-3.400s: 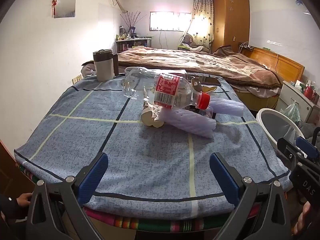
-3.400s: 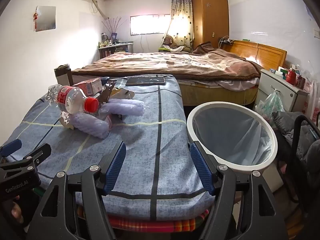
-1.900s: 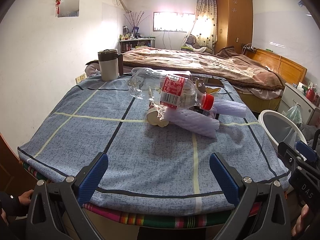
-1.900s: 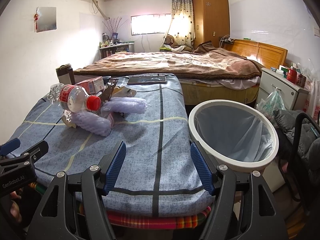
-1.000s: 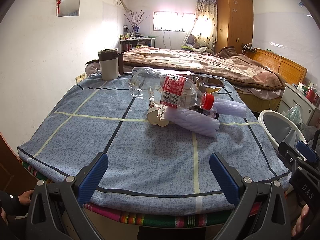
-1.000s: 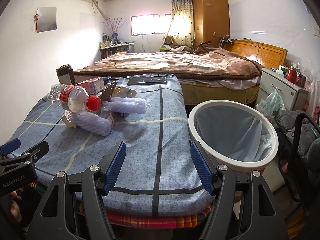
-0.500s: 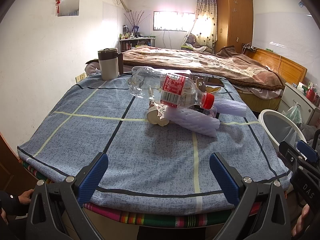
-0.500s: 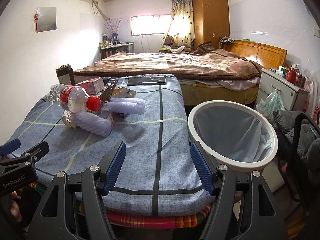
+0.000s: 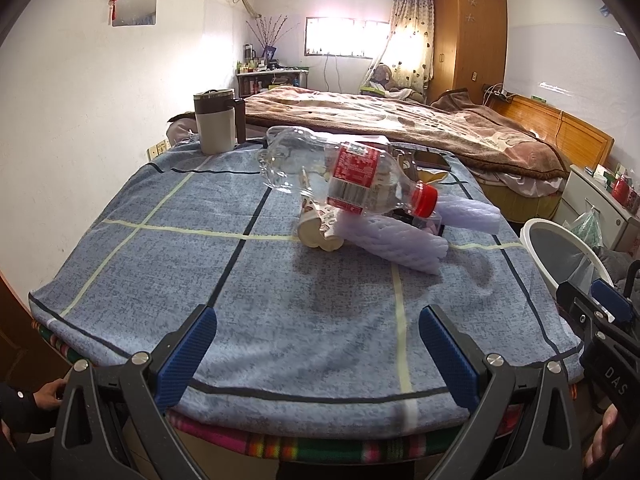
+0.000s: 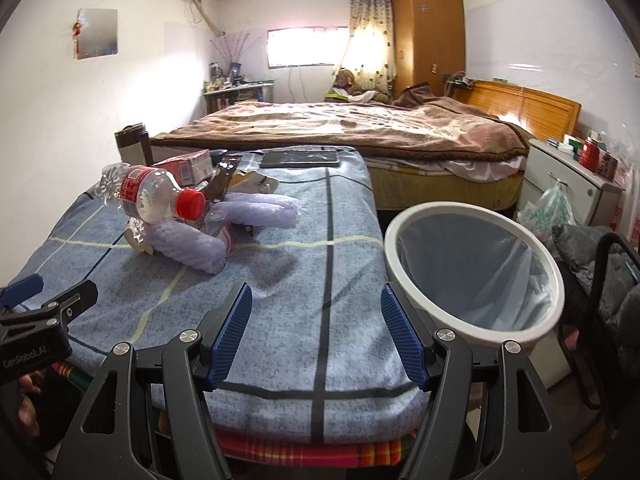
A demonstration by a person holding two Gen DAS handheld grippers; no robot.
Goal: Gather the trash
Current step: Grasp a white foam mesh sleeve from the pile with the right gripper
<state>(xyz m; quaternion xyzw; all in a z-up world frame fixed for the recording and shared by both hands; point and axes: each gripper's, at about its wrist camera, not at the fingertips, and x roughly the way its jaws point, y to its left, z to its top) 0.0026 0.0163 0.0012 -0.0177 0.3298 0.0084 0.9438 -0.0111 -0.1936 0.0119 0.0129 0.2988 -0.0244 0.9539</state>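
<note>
Well ahead of both released hand-held grippers, left (image 9: 318,350) and right (image 10: 316,330), the plastic bottle (image 9: 348,182) rests atop foam sleeves (image 9: 394,242) mid-counter (image 9: 200,280); items behind it are hard to make out.

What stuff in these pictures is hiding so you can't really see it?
- Pile under the plastic bottle: both views, the bottle and purple foam rolls cover what lies beneath.
- Bottle label: both views, print too small to read.
- Trash bin: its bottom is hidden by the liner in the right wrist view; the left wrist view cuts it off behind the other gripper.
- Shelf by the window: both views, items too small to identify.
</note>
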